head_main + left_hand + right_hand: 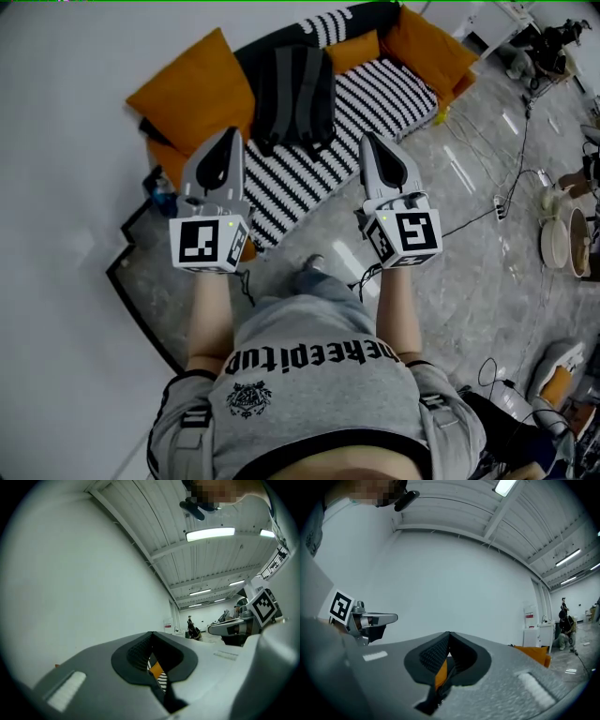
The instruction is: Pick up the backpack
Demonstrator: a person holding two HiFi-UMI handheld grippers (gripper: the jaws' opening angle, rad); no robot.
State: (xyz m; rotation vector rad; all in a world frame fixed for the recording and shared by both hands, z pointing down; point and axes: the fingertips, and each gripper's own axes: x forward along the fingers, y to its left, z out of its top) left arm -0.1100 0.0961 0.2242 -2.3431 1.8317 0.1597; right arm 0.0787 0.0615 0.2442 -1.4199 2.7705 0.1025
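A dark grey backpack (296, 94) lies flat on a black-and-white striped mat (375, 98), between orange cushions. My left gripper (228, 135) hovers just short of the backpack's near left corner with its jaws together and nothing held. Past the backpack's right side and over the stripes, my right gripper (367, 140) is likewise shut and empty. In the left gripper view the closed tips (152, 633) point at a white wall, with a sliver of orange and stripes showing through the gap below them. The right gripper view shows the same closed tips (448, 633).
A large orange cushion (192, 89) lies left of the backpack, another (427, 47) at the mat's far end. A white wall runs along the left. A blue bottle (159, 192) stands by the mat's corner. Cables (487, 183) cross the marble floor; bowls (561, 239) and shoes (561, 370) sit at right.
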